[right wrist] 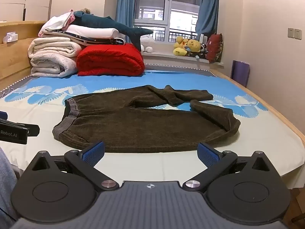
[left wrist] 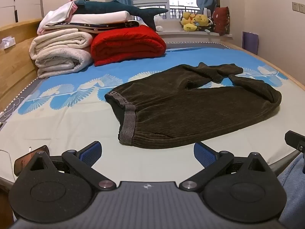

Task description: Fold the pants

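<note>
- The pants [left wrist: 192, 106], dark olive and ribbed, lie on the bed sheet [left wrist: 63, 126] near its front edge, straight ahead at twelve o'clock of both grippers; the waistband [left wrist: 127, 127] sits at about ten o'clock of the garment.
- Their state, as I judge it: mostly spread out, unfolded. The two legs run off toward two o'clock, the far leg's cuff [left wrist: 217, 72] doubled back on itself and the near leg curling round at the right end. No neat fold is made yet.
- What is left: straightening the legs, laying one over the other, then folding lengthwise. Practically the whole task.
- The left gripper [left wrist: 147, 152] hovers just short of the waistband end, fingers wide apart, holding nothing.
- The right gripper [right wrist: 150, 152] hangs before the near hem, likewise spread and empty.
- Further off, at eleven o'clock, a red blanket [left wrist: 127, 45] and white blankets [left wrist: 61, 55] are stacked, well apart from the pants.
</note>
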{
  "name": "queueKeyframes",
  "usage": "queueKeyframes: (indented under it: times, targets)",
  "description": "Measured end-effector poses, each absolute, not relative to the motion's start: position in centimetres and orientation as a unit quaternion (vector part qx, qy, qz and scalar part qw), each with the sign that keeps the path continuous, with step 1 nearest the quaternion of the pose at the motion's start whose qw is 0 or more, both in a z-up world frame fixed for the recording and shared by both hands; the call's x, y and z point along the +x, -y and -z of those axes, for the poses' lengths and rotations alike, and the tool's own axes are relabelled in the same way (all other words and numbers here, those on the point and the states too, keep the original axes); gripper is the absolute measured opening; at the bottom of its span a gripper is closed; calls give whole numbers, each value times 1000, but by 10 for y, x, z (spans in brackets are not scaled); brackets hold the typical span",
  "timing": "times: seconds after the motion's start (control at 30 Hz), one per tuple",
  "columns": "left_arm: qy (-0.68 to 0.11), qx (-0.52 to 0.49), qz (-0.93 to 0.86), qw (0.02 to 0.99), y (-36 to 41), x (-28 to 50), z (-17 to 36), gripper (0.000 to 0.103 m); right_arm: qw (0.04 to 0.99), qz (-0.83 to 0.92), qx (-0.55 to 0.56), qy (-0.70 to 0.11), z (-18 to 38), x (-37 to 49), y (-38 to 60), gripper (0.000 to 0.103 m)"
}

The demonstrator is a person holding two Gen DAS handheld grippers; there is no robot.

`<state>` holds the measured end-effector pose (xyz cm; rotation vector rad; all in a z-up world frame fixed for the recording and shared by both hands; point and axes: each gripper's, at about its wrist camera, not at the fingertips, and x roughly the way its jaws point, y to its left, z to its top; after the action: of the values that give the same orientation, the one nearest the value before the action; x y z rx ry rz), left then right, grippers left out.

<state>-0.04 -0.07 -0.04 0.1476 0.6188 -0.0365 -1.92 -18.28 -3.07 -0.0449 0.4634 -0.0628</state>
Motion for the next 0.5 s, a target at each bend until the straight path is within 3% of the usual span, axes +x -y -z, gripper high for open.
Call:
queueKeyframes:
  times: [0.5]
  targets:
    - [-322,67,21,944,-2,5,6,103,972,27,-26,-233,32,-17,179,102]
